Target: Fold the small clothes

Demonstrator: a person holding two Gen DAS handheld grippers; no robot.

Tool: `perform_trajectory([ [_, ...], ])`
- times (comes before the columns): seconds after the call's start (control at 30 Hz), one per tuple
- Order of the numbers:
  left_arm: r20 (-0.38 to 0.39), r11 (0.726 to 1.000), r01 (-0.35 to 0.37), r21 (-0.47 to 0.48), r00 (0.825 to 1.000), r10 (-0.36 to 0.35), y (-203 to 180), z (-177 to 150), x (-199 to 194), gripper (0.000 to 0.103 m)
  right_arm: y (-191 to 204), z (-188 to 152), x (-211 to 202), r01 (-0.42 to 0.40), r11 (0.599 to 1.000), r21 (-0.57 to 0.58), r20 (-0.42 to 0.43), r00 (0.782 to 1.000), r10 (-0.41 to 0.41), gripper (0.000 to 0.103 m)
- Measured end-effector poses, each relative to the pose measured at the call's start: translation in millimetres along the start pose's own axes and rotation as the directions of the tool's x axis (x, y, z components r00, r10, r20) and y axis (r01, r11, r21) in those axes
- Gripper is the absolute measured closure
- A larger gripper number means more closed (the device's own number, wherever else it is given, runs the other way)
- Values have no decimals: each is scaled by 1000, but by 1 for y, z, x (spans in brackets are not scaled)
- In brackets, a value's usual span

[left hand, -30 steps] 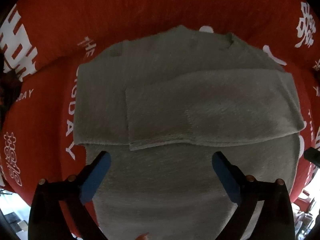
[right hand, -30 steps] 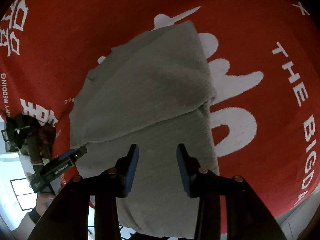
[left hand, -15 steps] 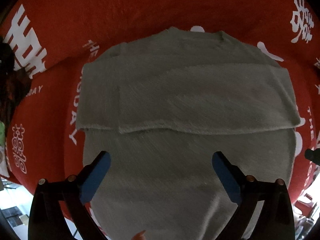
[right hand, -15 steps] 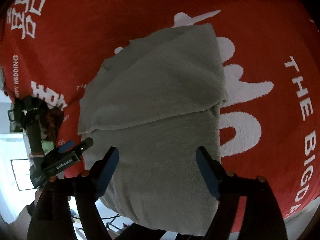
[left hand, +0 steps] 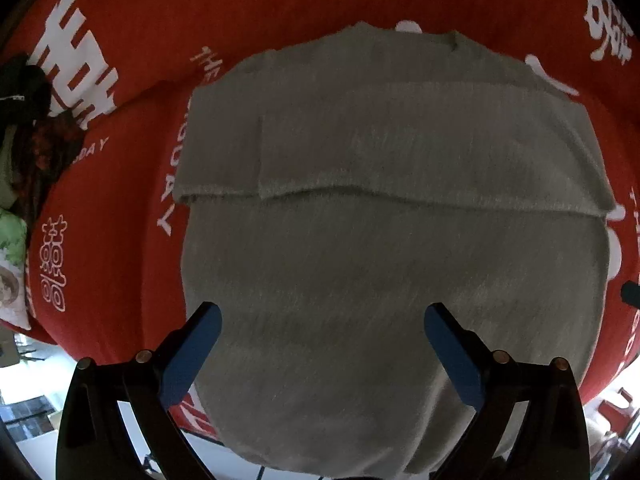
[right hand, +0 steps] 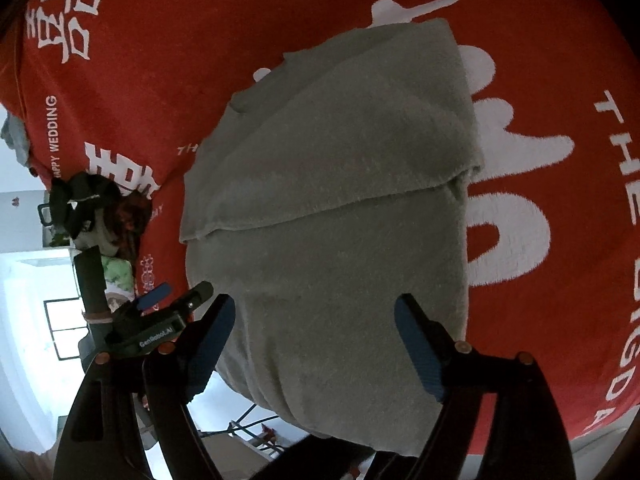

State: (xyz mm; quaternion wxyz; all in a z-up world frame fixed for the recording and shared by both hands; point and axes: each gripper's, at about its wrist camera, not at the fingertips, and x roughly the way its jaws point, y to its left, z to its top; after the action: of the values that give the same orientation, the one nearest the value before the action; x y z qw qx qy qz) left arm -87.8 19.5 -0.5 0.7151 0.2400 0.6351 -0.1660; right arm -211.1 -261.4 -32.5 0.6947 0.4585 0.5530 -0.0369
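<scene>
A grey knit top (left hand: pixel 380 240) lies flat on the red cloth, its sleeves folded across the chest in a band (left hand: pixel 420 152). The lower hem drapes over the table's near edge. My left gripper (left hand: pixel 322 344) hangs open above the lower body of the top, pointing straight down, with nothing between its blue pads. In the right wrist view the same top (right hand: pixel 332 200) runs away from me. My right gripper (right hand: pixel 316 340) stands open wide over the hem end and holds nothing. The left gripper (right hand: pixel 176 294) shows at the top's left side.
A red cloth (left hand: pixel 100 240) with white lettering covers the table. A heap of dark and patterned clothes (left hand: pixel 24 120) sits at the left edge, also visible as the heap (right hand: pixel 100 208) in the right wrist view. Past the near edge lie floor and a bright window (right hand: pixel 60 320).
The right gripper's jaws spread from narrow to wide over the hem end. The left gripper slid toward the hem, so the folded sleeves sit higher in its view.
</scene>
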Motion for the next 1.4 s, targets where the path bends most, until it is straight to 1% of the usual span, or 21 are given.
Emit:
perform_trajectory([
  [0.13,-21,997,74,-15,997,-74,11,-17,6,1,-4,-15,3,12,999,31,7,1000,-12,19],
  [0.23,-11,992,117,-50,993,-118,27,-36,3,2,-8,-30,6,19,998,54,6,1000,-19,19],
  [0.33,-20,994,92,-56,995,-93,44,-58,5,1,-11,-48,12,60,996,69,-21,998,-59,19],
  [0.5,-53,991,99,-88,993,-104,81,-100,17,1,-22,-83,15,99,991,91,-46,994,-95,19],
  [0.57,-87,992,74,-102,993,-83,95,-119,26,1,-32,-101,15,117,987,113,-59,992,-111,19],
  [0.63,-105,992,61,-109,992,-72,104,-133,33,1,-40,-117,17,131,982,135,-74,990,-121,19],
  [0.67,-110,992,61,-112,991,-73,107,-142,36,1,-45,-126,18,136,980,147,-84,989,-124,19],
  [0.73,-118,988,89,-123,988,-104,112,-154,43,1,-53,-140,21,136,978,160,-101,987,-121,19],
  [0.83,-135,979,152,-136,976,-170,113,-173,59,1,-65,-164,31,148,976,161,-136,983,-126,19],
  [0.97,-152,955,257,-151,948,-279,107,-192,81,1,-87,-191,60,201,970,135,-216,962,-169,19],
  [1.0,-155,949,275,-152,942,-298,104,-196,87,1,-91,-194,65,206,970,131,-225,959,-173,19],
  [1.1,-163,941,302,-152,932,-325,94,-209,99,1,-102,-202,81,214,970,114,-237,954,-183,19],
  [1.2,-163,930,329,-166,921,-355,87,-219,110,1,-106,-202,94,188,978,92,-220,962,-164,19],
  [1.27,-158,926,339,-169,918,-365,85,-222,114,1,-106,-201,101,164,984,70,-214,966,-146,19],
  [1.4,-151,914,366,-176,907,-392,87,-223,120,2,-101,-197,114,93,994,53,-231,970,-79,19],
])
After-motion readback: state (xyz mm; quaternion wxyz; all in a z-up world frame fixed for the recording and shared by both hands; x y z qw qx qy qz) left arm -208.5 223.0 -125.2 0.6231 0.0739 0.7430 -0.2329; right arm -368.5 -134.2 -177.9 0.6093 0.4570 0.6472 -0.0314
